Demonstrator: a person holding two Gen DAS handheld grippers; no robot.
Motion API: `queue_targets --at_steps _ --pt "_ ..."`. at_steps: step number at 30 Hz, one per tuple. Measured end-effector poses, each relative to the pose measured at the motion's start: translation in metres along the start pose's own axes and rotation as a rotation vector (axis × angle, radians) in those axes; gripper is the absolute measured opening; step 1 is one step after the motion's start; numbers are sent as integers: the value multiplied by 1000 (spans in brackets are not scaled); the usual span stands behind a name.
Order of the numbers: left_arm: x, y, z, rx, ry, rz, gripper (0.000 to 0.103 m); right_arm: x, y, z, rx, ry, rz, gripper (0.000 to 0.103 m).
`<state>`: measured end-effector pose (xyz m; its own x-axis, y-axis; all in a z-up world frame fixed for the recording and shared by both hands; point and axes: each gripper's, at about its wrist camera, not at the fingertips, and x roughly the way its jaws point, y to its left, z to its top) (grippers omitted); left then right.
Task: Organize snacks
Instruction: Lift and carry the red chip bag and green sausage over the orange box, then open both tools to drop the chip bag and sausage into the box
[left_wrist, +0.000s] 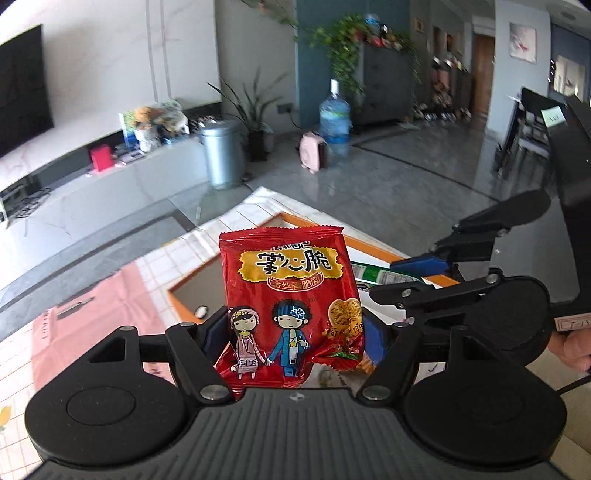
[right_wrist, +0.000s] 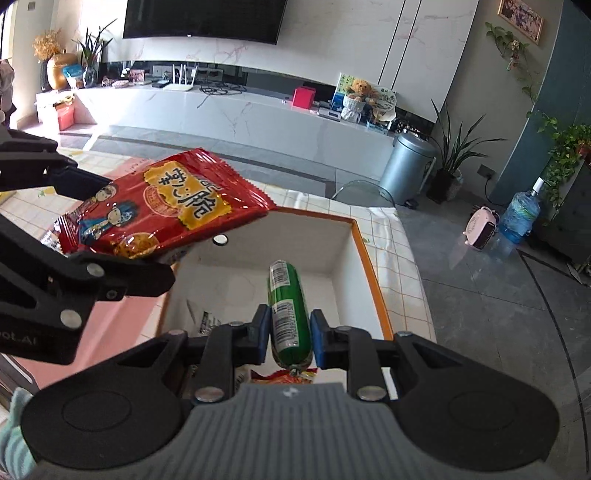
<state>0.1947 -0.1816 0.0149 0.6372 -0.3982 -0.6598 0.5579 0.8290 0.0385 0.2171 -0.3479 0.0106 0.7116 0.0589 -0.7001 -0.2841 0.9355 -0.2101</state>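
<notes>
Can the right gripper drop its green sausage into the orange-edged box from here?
Probably yes: the right gripper, shut on the green sausage, hangs over the box, whose floor beneath looks bare. The red packet sits off to the side.

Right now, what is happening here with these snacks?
A person is sorting snacks with two handheld grippers. The left gripper holds a red snack packet, and the right gripper is shut on a green sausage stick. Both snacks are held over an orange-edged box on the table, whose white inside looks nearly empty.
</notes>
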Motion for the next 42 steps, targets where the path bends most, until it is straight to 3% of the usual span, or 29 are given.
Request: queue_targets --at_steps 7,13,27,34,42 --pt "46 2 -3 20 104 -34 81 52 -12 -9 -42 127 8 20" --pt "79 3 -4 82 204 -14 81 88 -16 -14 -75 211 27 20" --pt "123 -7 -9 176 353 -25 82 124 -14 -19 -131 321 54 20" --pt "128 -5 -10 174 372 -43 82 141 -20 -23 -99 376 71 21" --pt "128 -4 -8 161 359 -42 89 141 -27 -23 -57 377 84 22"
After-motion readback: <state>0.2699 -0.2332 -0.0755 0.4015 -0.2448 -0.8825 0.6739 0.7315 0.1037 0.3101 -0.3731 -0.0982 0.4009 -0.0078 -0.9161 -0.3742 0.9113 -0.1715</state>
